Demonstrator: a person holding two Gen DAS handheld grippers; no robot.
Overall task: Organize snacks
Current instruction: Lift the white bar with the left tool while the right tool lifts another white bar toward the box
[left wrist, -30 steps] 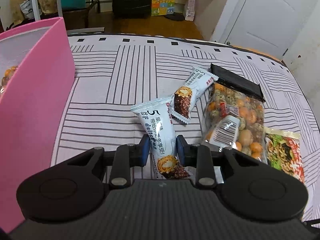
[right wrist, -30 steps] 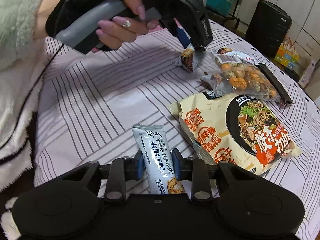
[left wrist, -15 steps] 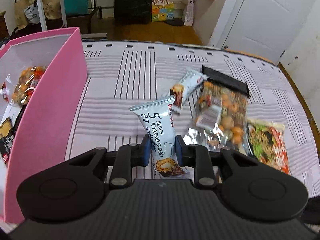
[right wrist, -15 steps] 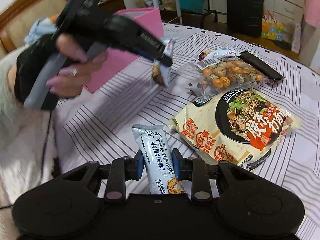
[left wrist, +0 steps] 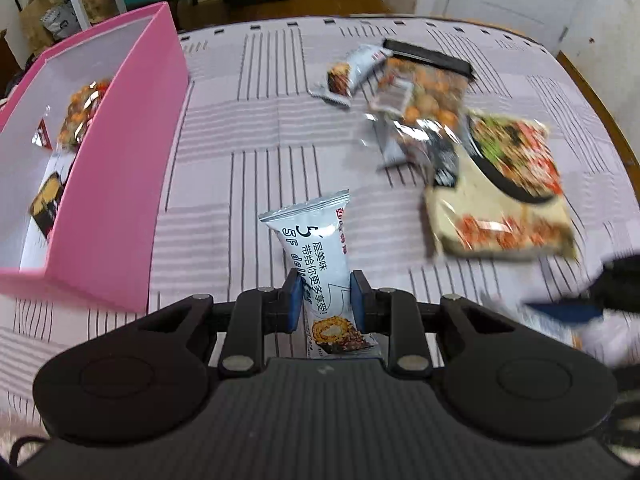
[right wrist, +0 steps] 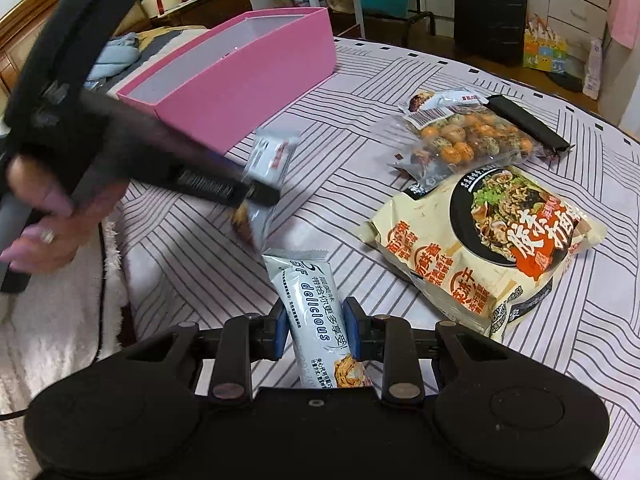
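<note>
My left gripper (left wrist: 325,298) is shut on a white snack bar (left wrist: 316,256) and holds it above the striped cloth, right of the pink box (left wrist: 116,184). It also shows blurred in the right wrist view (right wrist: 264,196). My right gripper (right wrist: 314,330) is shut on a second white snack bar (right wrist: 310,300), low over the cloth. A third bar (left wrist: 348,74), a clear bag of coated nuts (right wrist: 468,140) and a noodle packet (right wrist: 492,240) lie on the cloth. The pink box holds several snacks (left wrist: 80,112).
A black strip (right wrist: 528,122) lies beyond the nut bag. The bed's edge curves at the right (left wrist: 600,108). A black suitcase (right wrist: 490,8) and bags stand on the floor beyond. A white fluffy blanket (right wrist: 60,340) lies at the left.
My left gripper has lifted its bar and moved back and left toward the pink box, whose inside now shows more. My right gripper keeps its bar and has turned a little left.
</note>
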